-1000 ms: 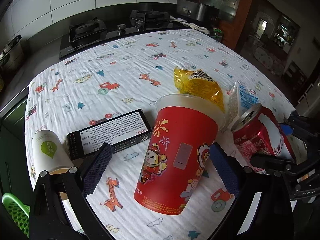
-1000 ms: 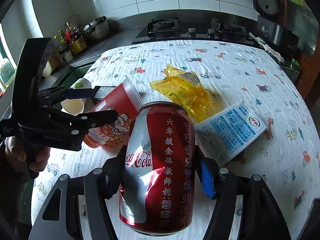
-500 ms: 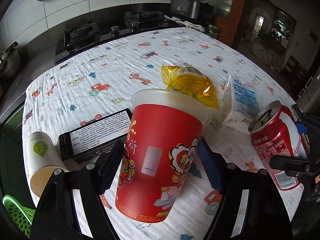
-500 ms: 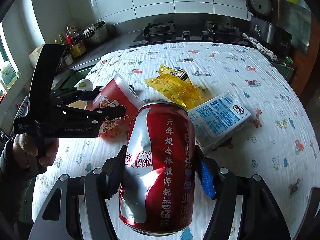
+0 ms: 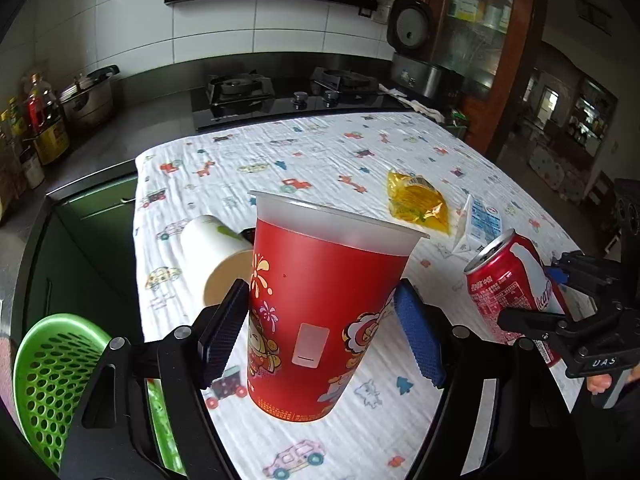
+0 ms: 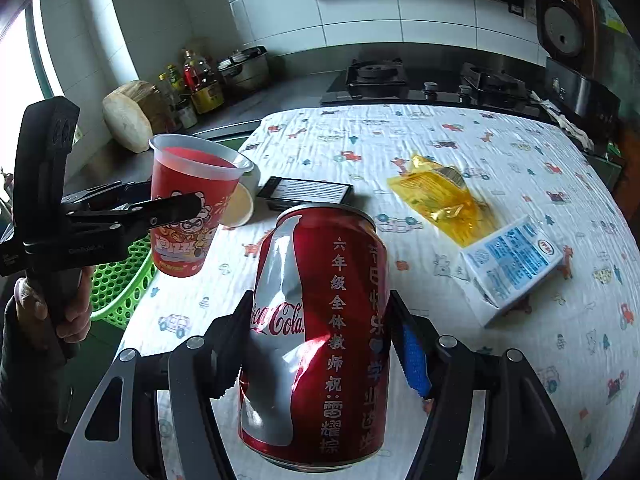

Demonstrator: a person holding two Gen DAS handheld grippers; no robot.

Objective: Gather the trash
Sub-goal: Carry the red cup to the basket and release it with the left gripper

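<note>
Trash filled both your grippers: your left gripper (image 5: 322, 330) was clamped on the cup (image 5: 320, 312), which hid most of the box (image 6: 305, 192); your right gripper (image 6: 320, 354) squeezed the dented can (image 6: 316, 332), both raised over the table (image 5: 340, 152) beside the basket (image 5: 52, 376).

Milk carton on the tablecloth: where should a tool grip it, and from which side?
The milk carton lies flat on the tablecloth, broad printed face up, beside the yellow wrapper. Likely best: come from above and pinch across its narrow width at mid-body, where the long edges run parallel. The opened spout end looks flimsy.
</note>
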